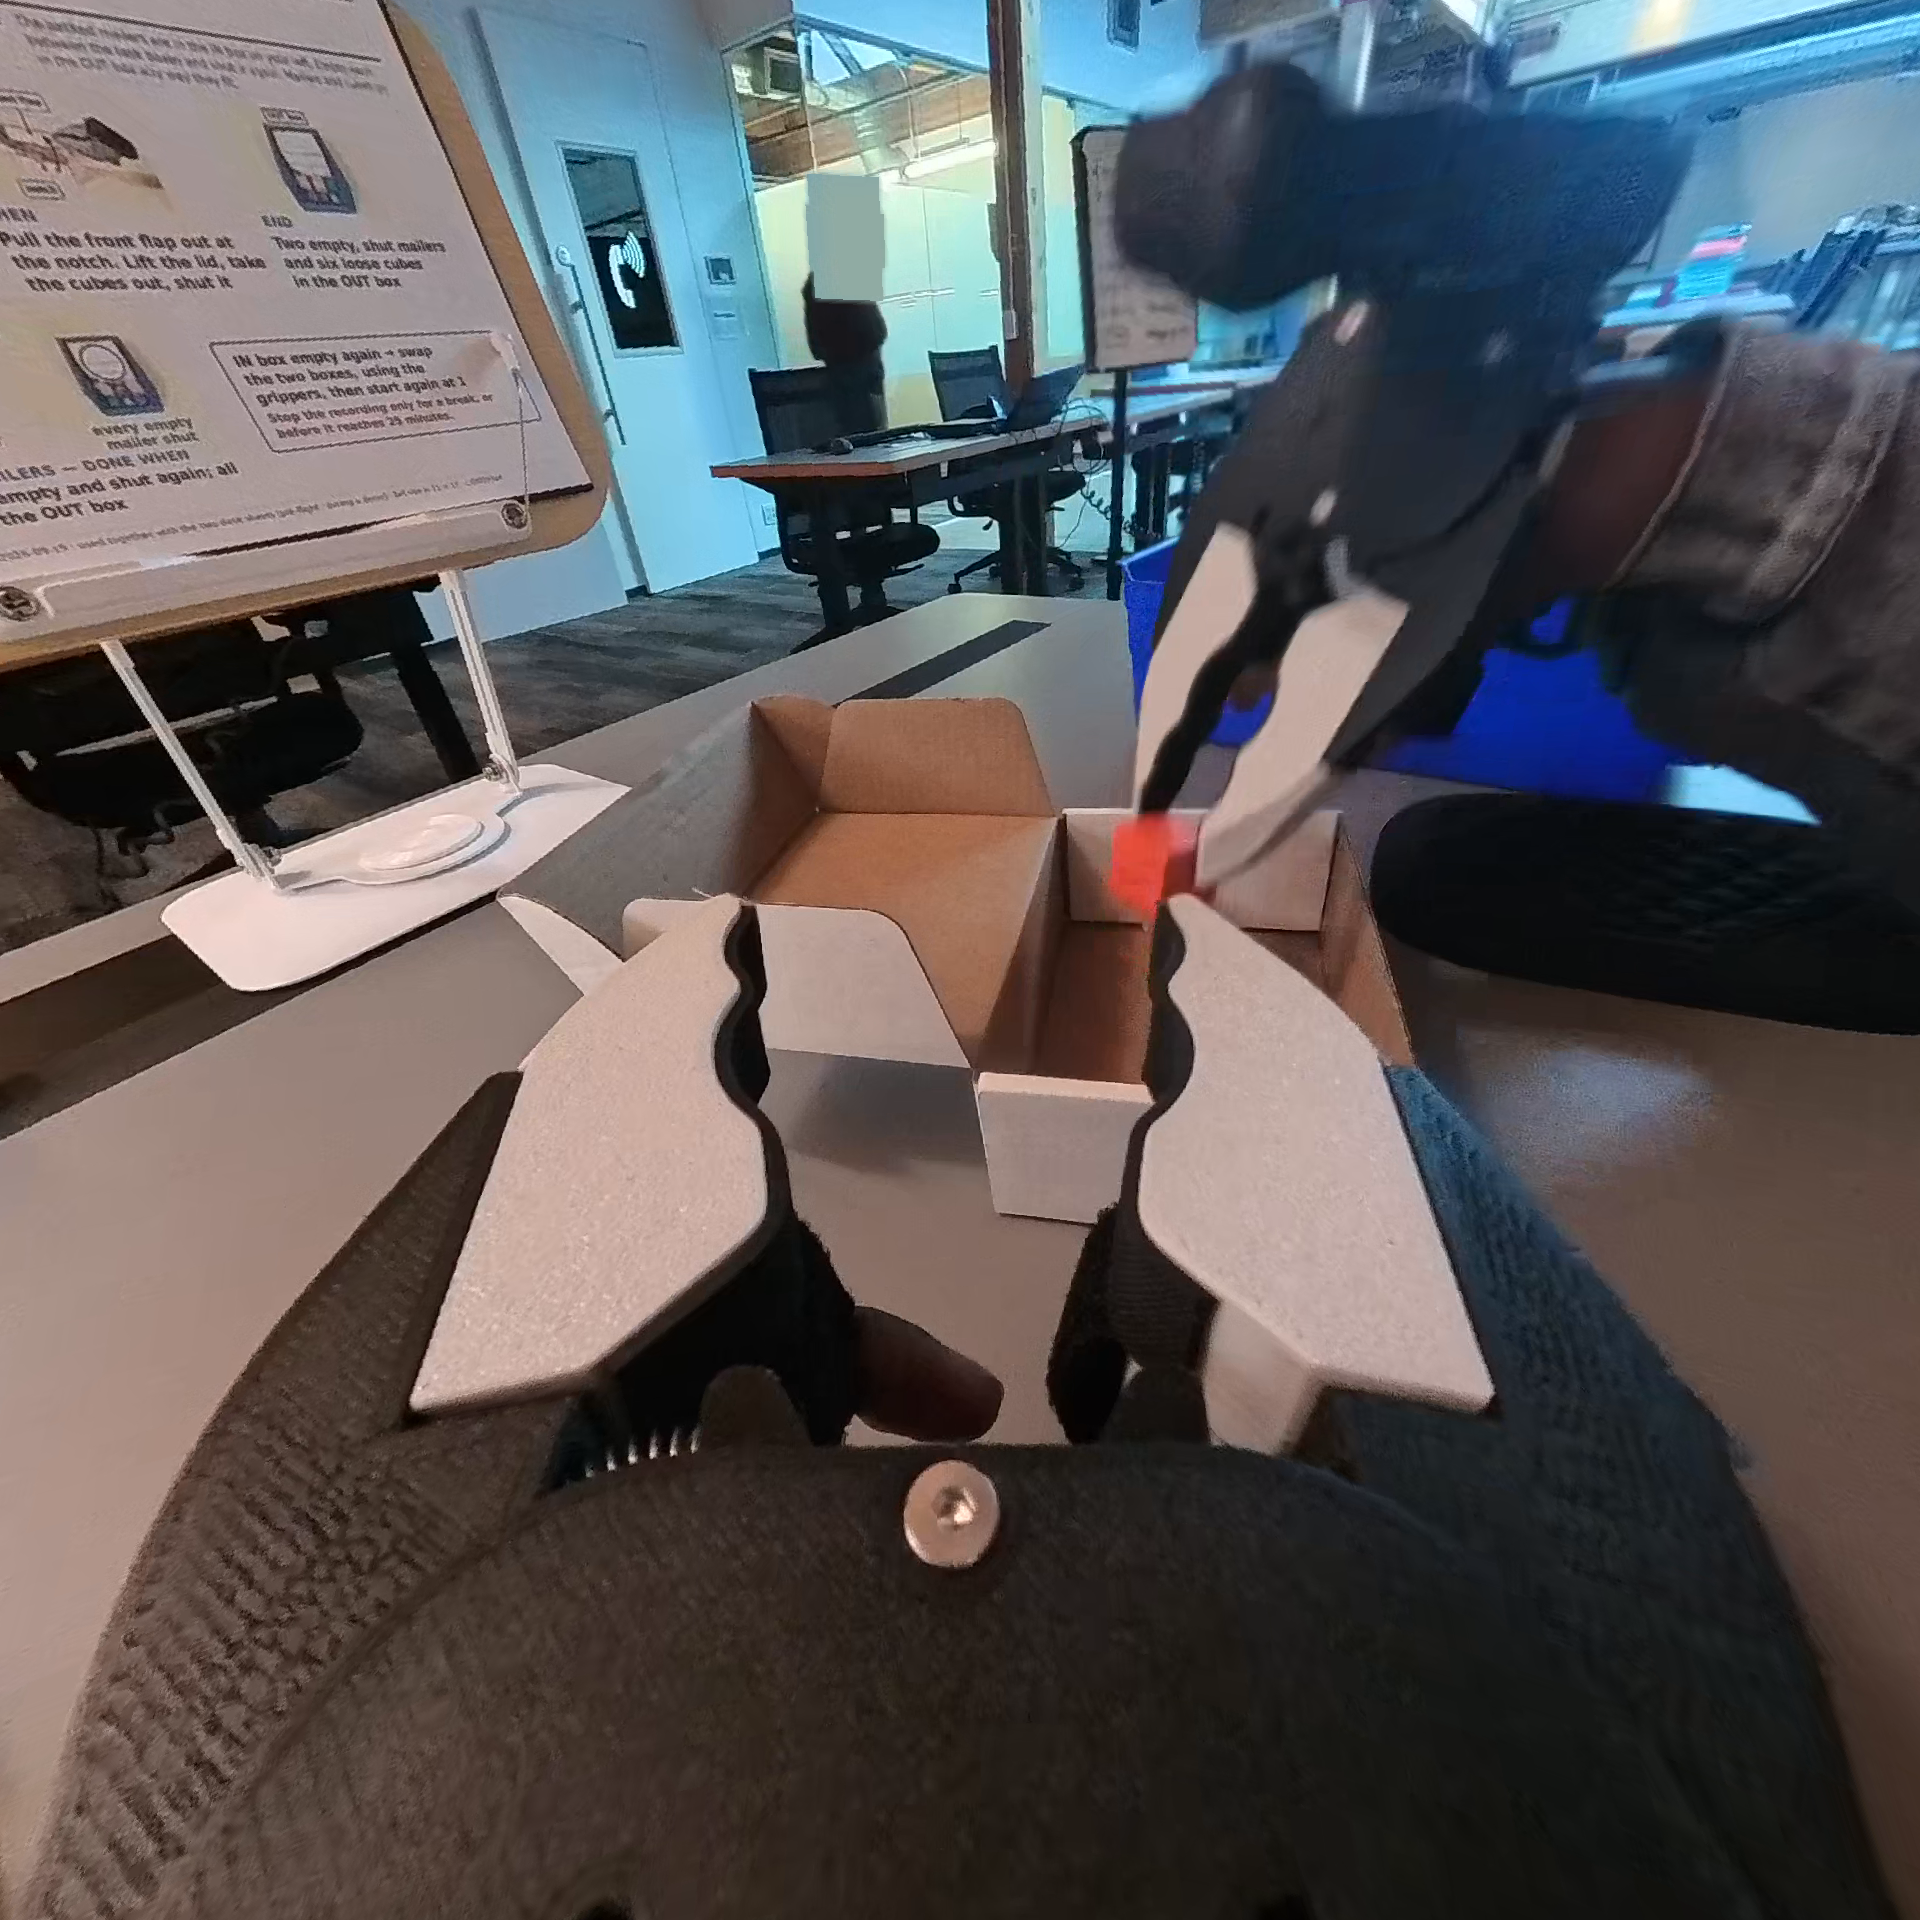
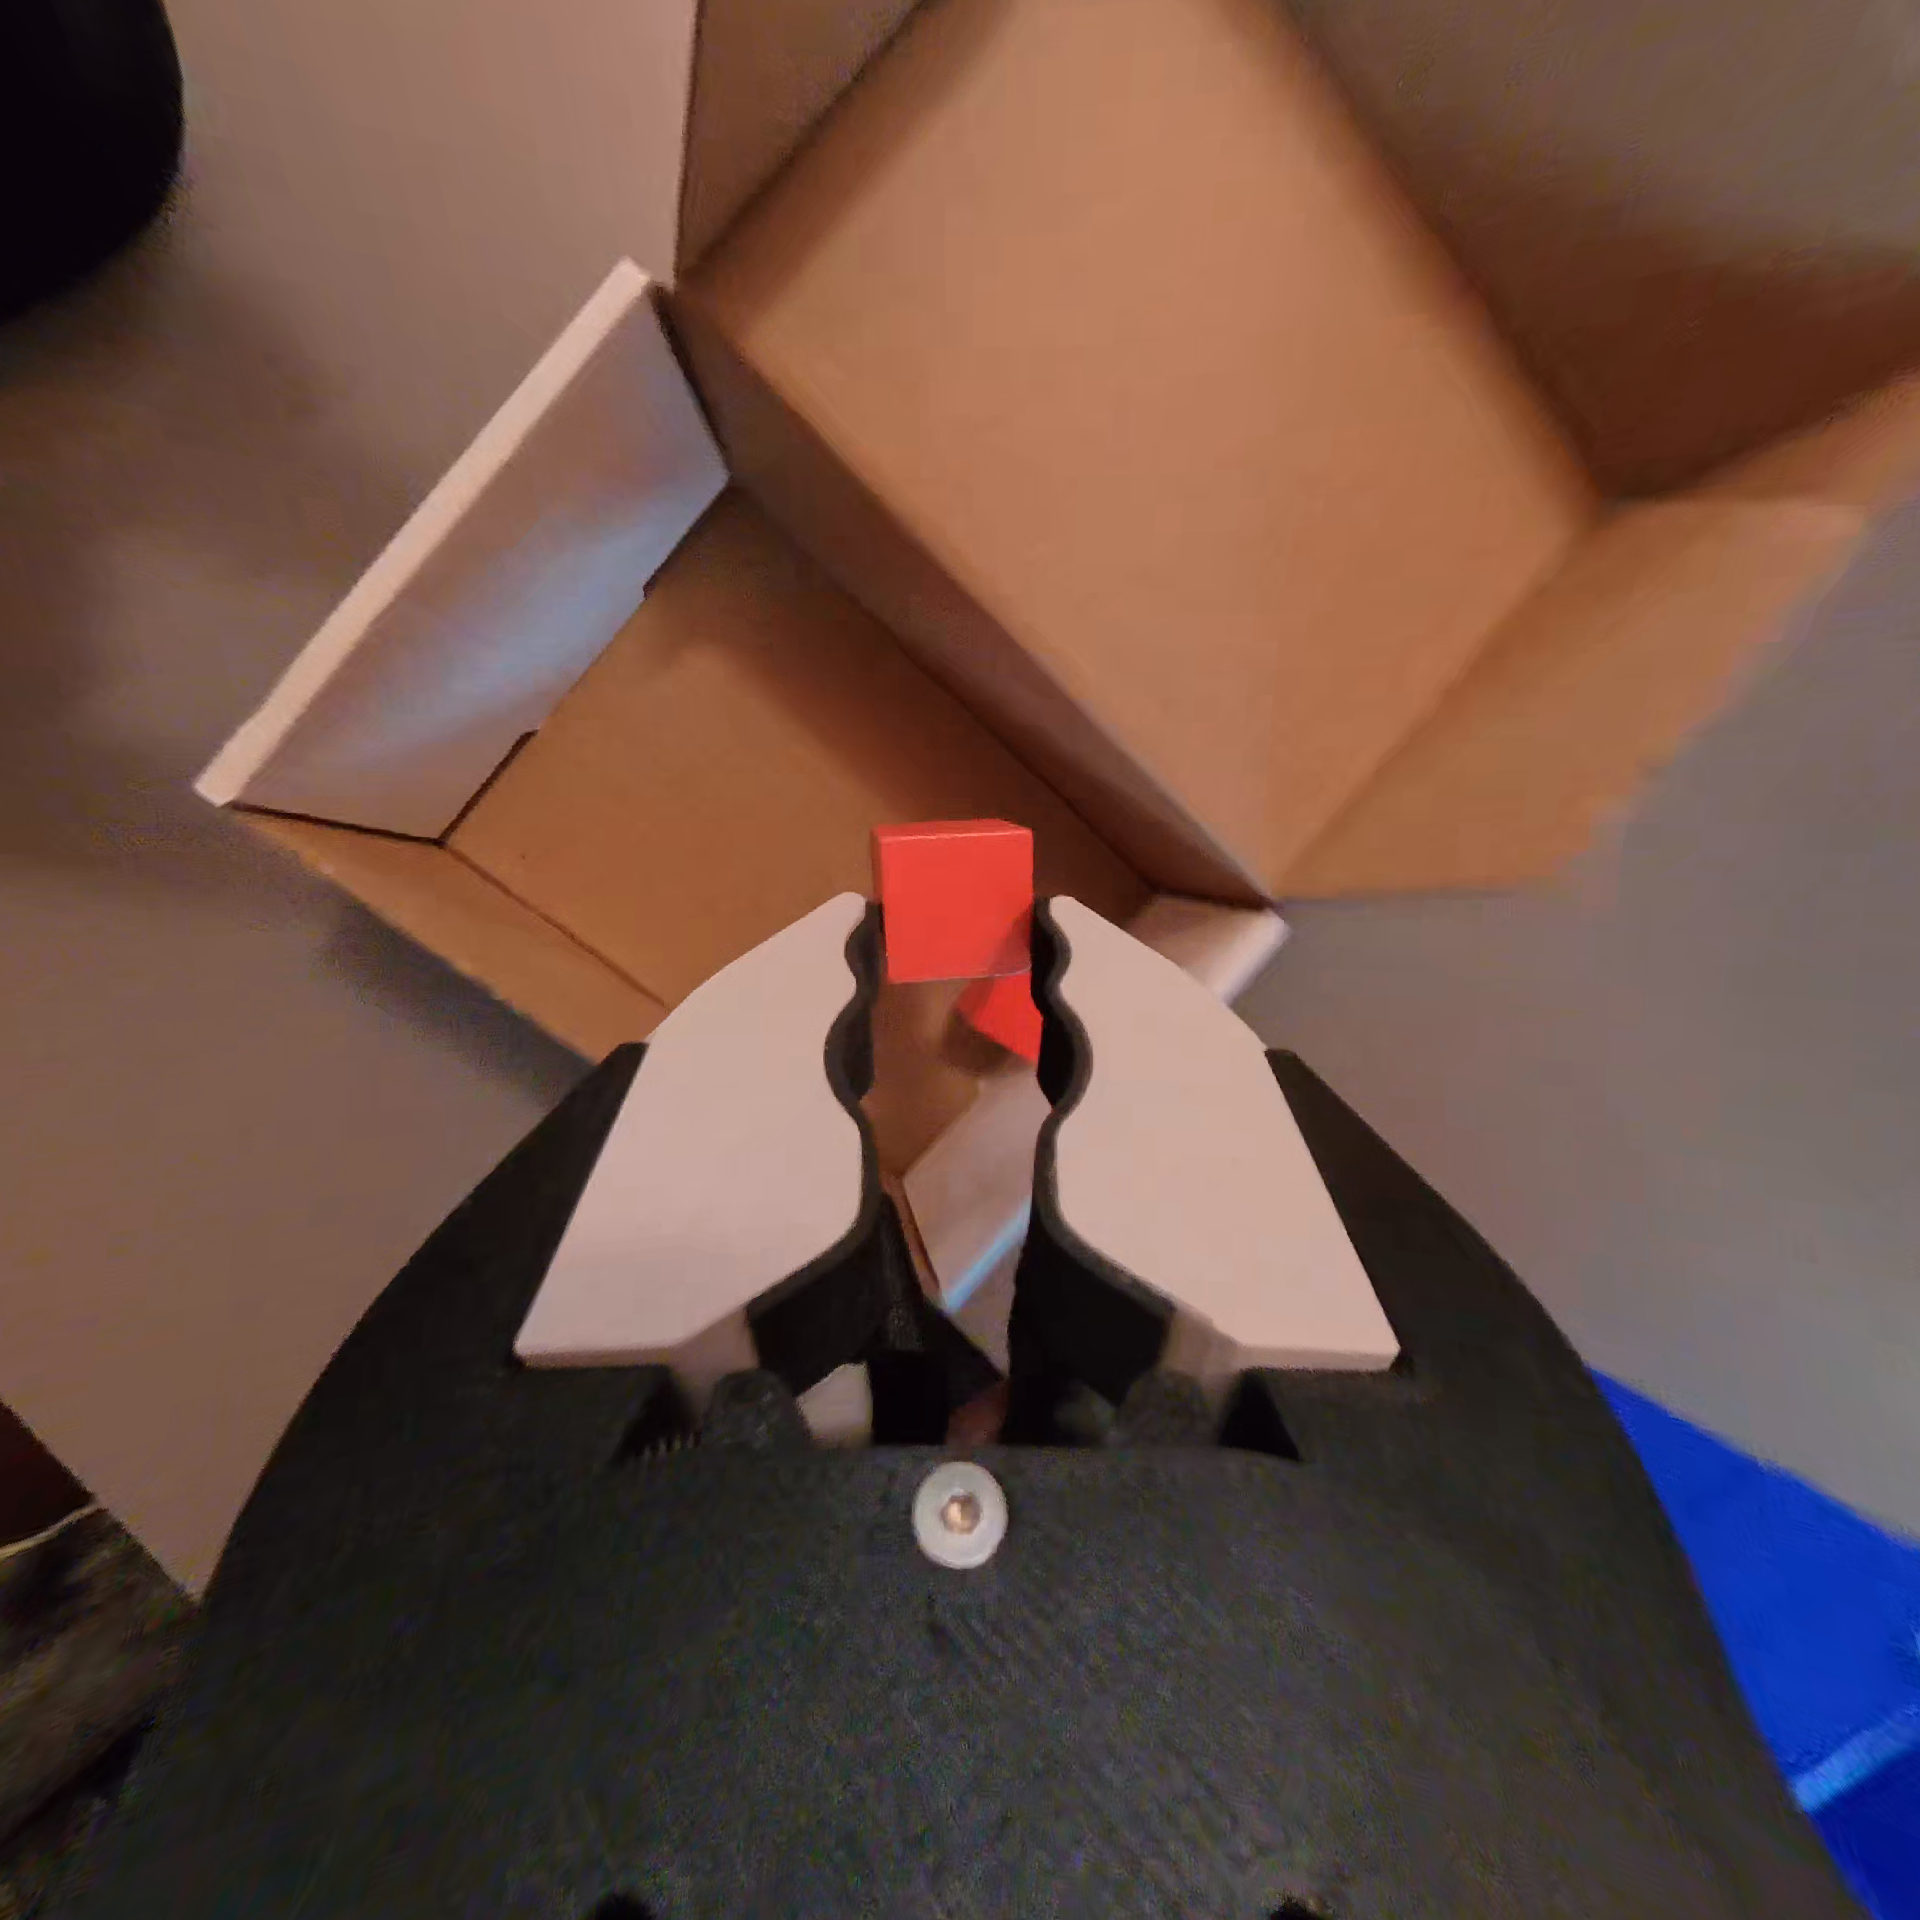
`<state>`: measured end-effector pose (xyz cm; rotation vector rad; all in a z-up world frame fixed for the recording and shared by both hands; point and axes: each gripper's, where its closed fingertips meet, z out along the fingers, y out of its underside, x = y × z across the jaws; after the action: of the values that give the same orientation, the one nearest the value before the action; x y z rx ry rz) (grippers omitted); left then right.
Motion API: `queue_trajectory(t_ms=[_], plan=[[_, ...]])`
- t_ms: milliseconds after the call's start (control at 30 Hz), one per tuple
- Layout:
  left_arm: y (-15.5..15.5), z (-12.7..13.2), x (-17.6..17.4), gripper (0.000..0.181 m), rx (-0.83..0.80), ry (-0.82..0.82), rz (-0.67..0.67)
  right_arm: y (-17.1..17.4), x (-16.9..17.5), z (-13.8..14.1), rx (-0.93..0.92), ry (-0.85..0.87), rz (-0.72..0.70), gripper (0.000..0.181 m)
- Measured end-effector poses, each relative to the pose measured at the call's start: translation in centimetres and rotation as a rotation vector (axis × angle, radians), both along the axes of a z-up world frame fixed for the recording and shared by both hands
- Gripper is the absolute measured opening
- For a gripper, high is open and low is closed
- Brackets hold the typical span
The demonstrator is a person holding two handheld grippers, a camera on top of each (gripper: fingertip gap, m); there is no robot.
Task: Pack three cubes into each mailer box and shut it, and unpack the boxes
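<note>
An open white mailer box [image 1: 1055,1143] with a brown inside stands on the table, its lid [image 1: 914,769] laid back. My left gripper [image 1: 956,925] is open and empty, low in front of the box's near wall. My right gripper [image 1: 1179,831] comes down from the upper right, shut on a red cube [image 1: 1148,862] over the box's far right corner. In the right wrist view the right gripper [image 2: 956,920] holds the red cube [image 2: 951,904] at its fingertips above the box floor [image 2: 727,748]. A second red cube [image 2: 1008,1013] lies in the box just below it, partly hidden.
A white stand with an instruction sheet [image 1: 260,270] is on the table to the left. A blue bin [image 1: 1538,707] sits behind the box on the right; its edge shows in the right wrist view [image 2: 1818,1662]. A person's sleeve [image 1: 1766,540] reaches in from the right.
</note>
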<state>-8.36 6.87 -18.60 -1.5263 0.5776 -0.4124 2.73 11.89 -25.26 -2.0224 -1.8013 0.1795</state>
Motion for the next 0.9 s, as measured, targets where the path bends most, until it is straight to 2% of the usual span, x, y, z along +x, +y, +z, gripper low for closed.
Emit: queue_trajectory(t_ms=[133,233,333,433,533,700,900], plan=[[0.1,-0.1,0.0,0.071,-0.003,0.0,0.001,1.9,4.9,5.8,0.106,0.133,-0.224,0.028],[0.1,-0.2,0.0,0.071,-0.003,0.006,0.005,3.8,12.3,9.0,0.197,0.176,-0.51,0.028],[0.1,-0.2,0.0,0.071,-0.002,0.003,0.006,4.1,20.3,9.9,0.2,0.22,-0.801,0.028],[0.2,-0.2,0.0,0.07,-0.009,-0.005,0.004,3.4,26.7,7.8,0.15,0.212,-1.017,0.028],[0.3,-0.4,0.1,0.07,-0.018,-0.006,0.003,2.6,29.5,4.5,0.056,0.192,-1.1,0.028],[0.3,-0.7,0.3,0.07,-0.02,0.011,0.003,1.5,30.5,-0.2,-0.062,0.134,-1.133,0.028],[0.3,-0.7,0.2,0.07,-0.019,0.006,0.003,1.6,30.7,-3.3,-0.139,0.106,-1.157,0.028]])
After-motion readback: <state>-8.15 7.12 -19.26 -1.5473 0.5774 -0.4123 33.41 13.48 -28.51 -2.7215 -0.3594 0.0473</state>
